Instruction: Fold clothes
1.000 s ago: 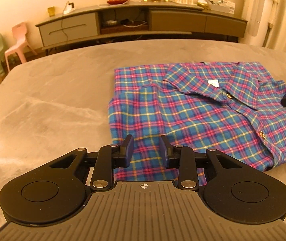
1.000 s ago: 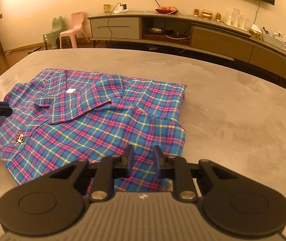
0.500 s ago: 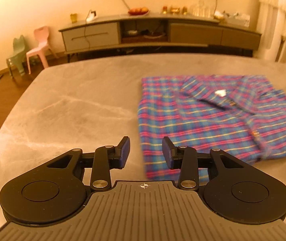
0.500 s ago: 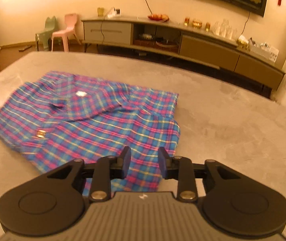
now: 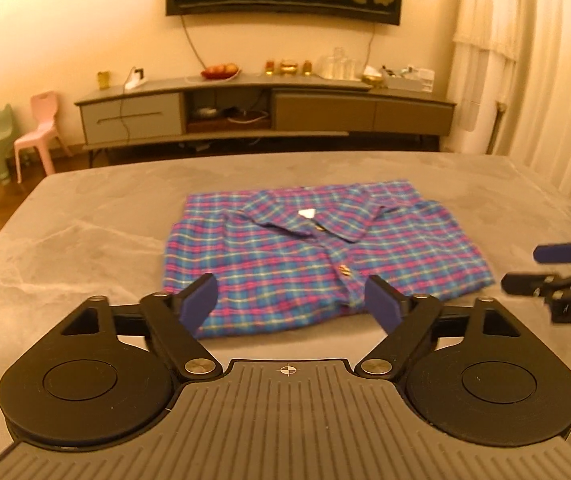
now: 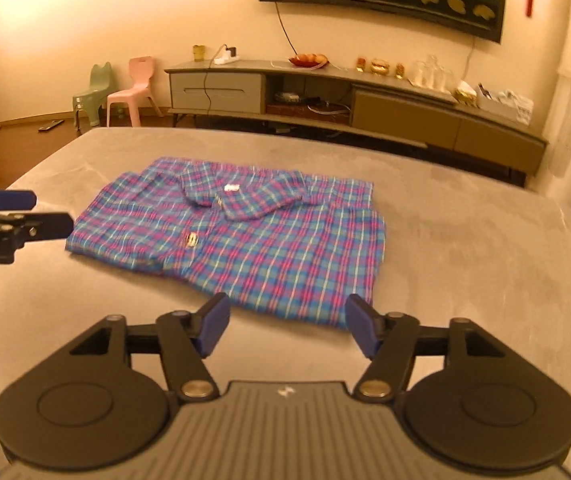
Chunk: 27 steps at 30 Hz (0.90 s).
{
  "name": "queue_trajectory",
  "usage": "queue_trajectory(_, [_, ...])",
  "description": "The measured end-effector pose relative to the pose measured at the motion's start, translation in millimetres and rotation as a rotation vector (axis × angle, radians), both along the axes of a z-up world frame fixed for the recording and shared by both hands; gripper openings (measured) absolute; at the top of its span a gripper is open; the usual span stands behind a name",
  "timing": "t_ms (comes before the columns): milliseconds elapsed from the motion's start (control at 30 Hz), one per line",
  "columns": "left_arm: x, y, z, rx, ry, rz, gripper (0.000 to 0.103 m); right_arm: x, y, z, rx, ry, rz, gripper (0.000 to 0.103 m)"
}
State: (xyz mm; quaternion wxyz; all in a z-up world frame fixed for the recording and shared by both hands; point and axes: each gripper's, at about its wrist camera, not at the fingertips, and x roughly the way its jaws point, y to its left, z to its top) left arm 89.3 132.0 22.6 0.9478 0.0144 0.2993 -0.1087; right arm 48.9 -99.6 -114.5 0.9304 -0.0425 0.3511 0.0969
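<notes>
A folded plaid shirt point(image 5: 317, 256) lies collar-up at the centre of our grey table point(image 5: 85, 240); beyond it, from ten to two o'clock, stand two small chairs point(image 5: 41, 128) and a long sideboard point(image 5: 265, 108). Nothing blocks the shirt. Our left gripper point(image 5: 291, 300) and right gripper point(image 6: 287, 326) hang above its near edge, angled down, jaws opening, holding nothing.
</notes>
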Motion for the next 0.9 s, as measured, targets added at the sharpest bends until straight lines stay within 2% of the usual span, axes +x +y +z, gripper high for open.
queue_trajectory(33, [-2.0, -1.6, -0.8, -0.001, 0.007, 0.002, 0.086, -4.2, 0.6, -1.8, -0.001, 0.004, -0.007, 0.073])
queue_trajectory(100, [-5.6, -5.0, -2.5, -0.002, 0.018, 0.009, 0.089, -12.2, 2.5, -6.4, 0.004, 0.009, -0.023, 0.081])
queue_trajectory(233, [-11.9, -10.8, -5.4, 0.000, 0.025, 0.025, 0.092, -17.6, 4.7, -14.0, 0.009, 0.023, -0.043, 0.085])
queue_trajectory(500, [-17.2, -18.9, -9.8, 0.005, 0.022, 0.009, 0.093, -11.6, 5.4, -17.6, 0.015, 0.028, -0.085, 0.088])
queue_trajectory(900, [-4.6, -25.9, -18.1, -0.069, 0.086, 0.015, 0.093, 2.9, 5.8, -29.0, 0.034, 0.068, -0.132, 0.090])
